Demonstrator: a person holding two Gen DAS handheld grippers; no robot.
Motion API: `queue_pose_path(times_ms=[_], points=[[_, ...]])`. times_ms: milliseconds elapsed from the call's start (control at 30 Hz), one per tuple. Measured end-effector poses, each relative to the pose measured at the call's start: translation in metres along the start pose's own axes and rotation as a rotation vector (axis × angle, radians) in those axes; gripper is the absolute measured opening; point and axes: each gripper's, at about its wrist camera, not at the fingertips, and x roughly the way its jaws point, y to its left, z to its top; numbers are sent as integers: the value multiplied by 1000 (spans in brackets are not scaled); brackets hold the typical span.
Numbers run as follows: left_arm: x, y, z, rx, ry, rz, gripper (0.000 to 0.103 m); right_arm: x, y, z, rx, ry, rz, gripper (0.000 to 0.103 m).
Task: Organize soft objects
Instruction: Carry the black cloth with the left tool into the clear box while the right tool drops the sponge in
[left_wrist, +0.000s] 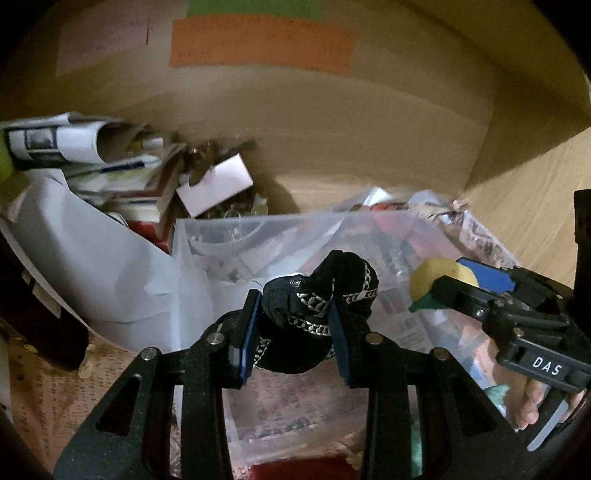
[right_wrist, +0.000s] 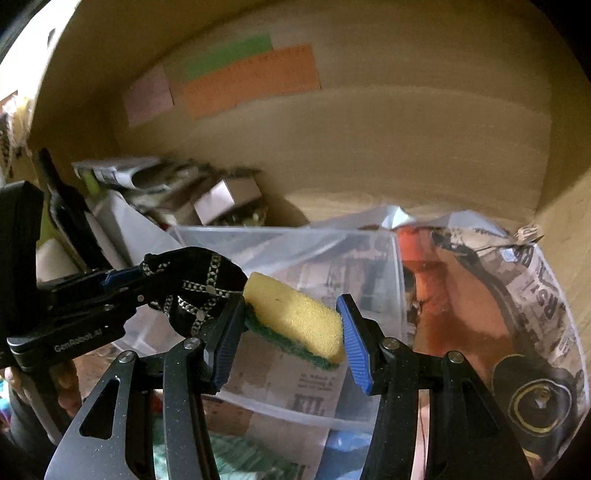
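Note:
My left gripper (left_wrist: 293, 334) is shut on a black scrunchie with a silver chain pattern (left_wrist: 317, 302) and holds it above a clear plastic bin (left_wrist: 258, 225). In the right wrist view the left gripper (right_wrist: 125, 275) shows at the left with the scrunchie (right_wrist: 199, 291). My right gripper (right_wrist: 290, 334) is shut on a yellow sponge with a green scouring side (right_wrist: 295, 317), also over the bin (right_wrist: 280, 236). In the left wrist view the right gripper (left_wrist: 443, 280) shows at the right with the sponge (left_wrist: 432, 277). The two held things are close side by side.
All this is inside a big cardboard box (left_wrist: 332, 129) with orange (left_wrist: 258, 44) and green labels on the back wall. Rolled papers and small boxes (left_wrist: 110, 166) are piled at the back left. Newspaper (right_wrist: 532, 280) lines the bin's right side.

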Motion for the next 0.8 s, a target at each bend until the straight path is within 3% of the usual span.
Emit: queue_pose_path(times_ms=[67, 367, 667, 800], points=[[3, -1, -1, 6, 4, 6, 36, 7, -1, -2, -5, 18, -6, 48], [-1, -3, -2, 19, -14, 49, 58, 15, 2, -3, -33, 39, -42, 58], [-48, -6, 1, 16, -111, 37, 75, -15, 8, 4, -44, -40, -49, 72], [-76, -7, -1, 30, -169, 41, 88, -41, 13, 4, -54, -102, -47, 78]])
